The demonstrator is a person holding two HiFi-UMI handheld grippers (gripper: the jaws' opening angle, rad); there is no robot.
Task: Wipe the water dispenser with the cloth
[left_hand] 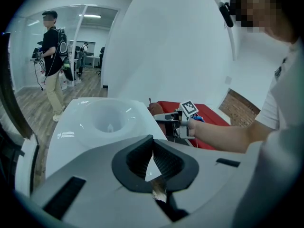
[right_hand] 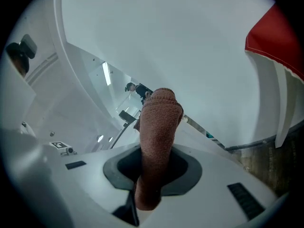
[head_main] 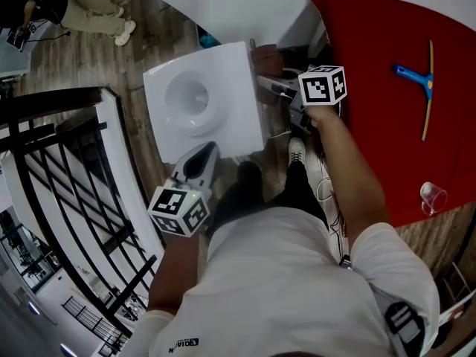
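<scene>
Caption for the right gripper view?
Right gripper shut on a brown cloth, white wall behind, red table at upper right.

Floor: grey-brown wood planks [head_main: 89, 54], running under everything seen in the head view.

Walls: plain white wall [head_main: 245, 2] behind the work area. A patch of exposed brick [left_hand: 243, 109] shows low down in the left gripper view.

Furniture: red bench [head_main: 372, 132] against the white wall. A blue-headed squeegee [head_main: 427, 88] with a wooden handle lies on it. A clear cup [head_main: 433, 197] sits near the bench edge, well apart from the squeegee.

Left side: black metal railing [head_main: 59, 169], with a lower level visible through the bars.

Far end: glass partition [left_hand: 90, 51] with office furniture behind it and strip ceiling lights [left_hand: 90, 16] lit.

One bystander [left_hand: 51, 65] stands on the planks, dark top, light trousers.
</scene>
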